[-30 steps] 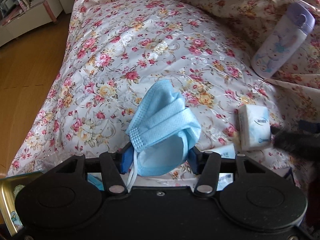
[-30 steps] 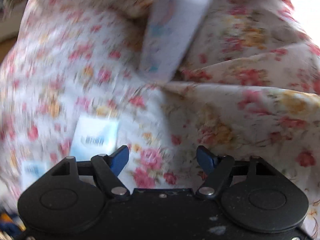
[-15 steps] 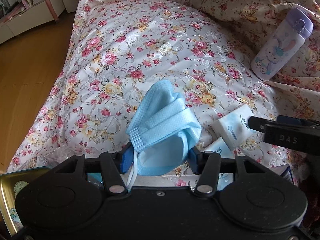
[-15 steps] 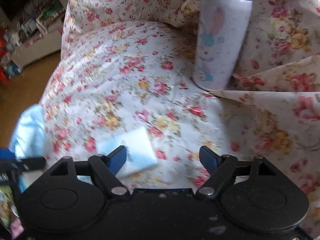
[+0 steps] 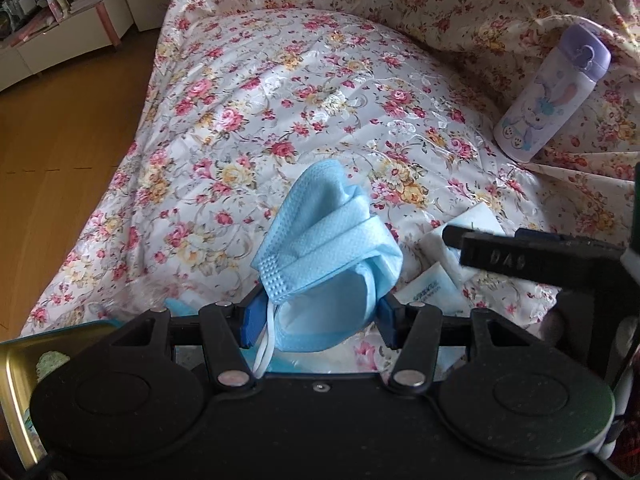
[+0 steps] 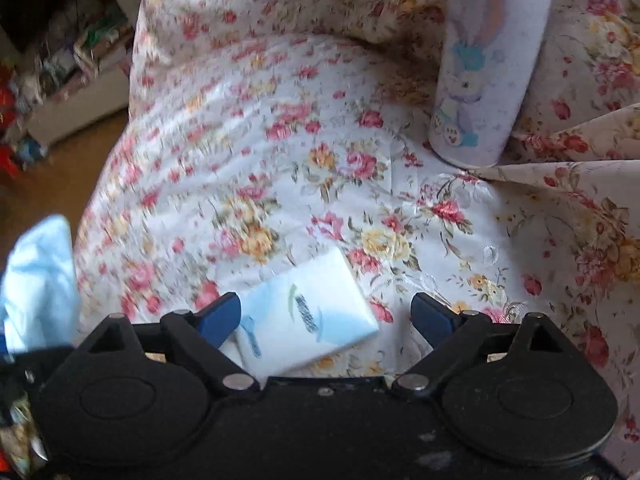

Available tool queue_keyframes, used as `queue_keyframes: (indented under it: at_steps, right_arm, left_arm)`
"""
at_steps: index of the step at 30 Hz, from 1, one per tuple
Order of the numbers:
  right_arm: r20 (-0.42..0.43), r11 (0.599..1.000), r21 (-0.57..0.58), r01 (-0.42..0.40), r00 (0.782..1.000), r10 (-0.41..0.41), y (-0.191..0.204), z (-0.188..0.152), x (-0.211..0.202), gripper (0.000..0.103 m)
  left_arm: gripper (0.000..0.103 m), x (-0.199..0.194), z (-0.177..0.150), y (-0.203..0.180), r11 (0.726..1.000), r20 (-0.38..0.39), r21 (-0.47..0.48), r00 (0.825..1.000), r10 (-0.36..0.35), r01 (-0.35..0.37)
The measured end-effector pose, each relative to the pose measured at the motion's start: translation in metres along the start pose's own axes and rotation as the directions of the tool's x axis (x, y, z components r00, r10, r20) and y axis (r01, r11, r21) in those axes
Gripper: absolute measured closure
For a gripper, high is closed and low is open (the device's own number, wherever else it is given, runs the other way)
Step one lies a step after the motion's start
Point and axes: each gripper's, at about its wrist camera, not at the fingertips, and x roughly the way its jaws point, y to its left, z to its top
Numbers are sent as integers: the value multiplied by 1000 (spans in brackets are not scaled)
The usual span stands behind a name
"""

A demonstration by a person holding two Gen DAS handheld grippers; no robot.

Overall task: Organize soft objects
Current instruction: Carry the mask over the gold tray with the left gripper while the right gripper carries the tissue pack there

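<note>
Nearest in the left wrist view, a crumpled blue face mask (image 5: 326, 248) is held clamped in the left claw (image 5: 316, 320), lifted clear of the flowered sofa cover (image 5: 256, 120); a gold tin (image 5: 16, 384) is seen at the near left corner, what it is for cannot be told. In the right wrist view the right claw (image 6: 326, 320) is spread wide, its jaws having just been opening, and a tissue pack (image 6: 308, 312) lies on the cover between them, near the left pad, not yet pinched. A second pack (image 5: 428, 292) is seen just beside it in the left view. The step in hand is judged to be the pickup of the tissue pack while the mask is carried. The next move calls for the right claw to be lowered over the pack and closed gently. Further right, a bunny-printed bottle (image 6: 484, 72) is stood upright against the backrest. Beyond the sofa, to the far left, a wooden floor (image 5: 52, 152) and a cluttered low shelf (image 5: 60, 20) are seen
</note>
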Motion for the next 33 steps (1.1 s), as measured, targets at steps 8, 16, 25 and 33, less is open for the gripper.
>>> queue_keyframes:
  at_steps: [8, 16, 25, 33]
  right_arm:
    - [-24, 989, -110, 99, 994, -102, 22, -9, 14, 1]
    - [-49, 991, -59, 120, 991, -123, 6, -10, 12, 24]
    - [91, 997, 73, -1, 996, -5, -15, -9, -26, 24]
    - [196, 999, 24, -49, 980, 44, -6, -35, -69, 24]
  left_arm:
    - [51, -19, -15, 11, 1000, 10, -16, 1000, 11, -11]
    - [51, -47, -40, 13, 1000, 27, 7, 1000, -4, 4]
    - [51, -83, -87, 25, 1000, 60, -2, 998, -15, 15]
    - [51, -105, -136, 50, 999, 80, -27, 996, 26, -24]
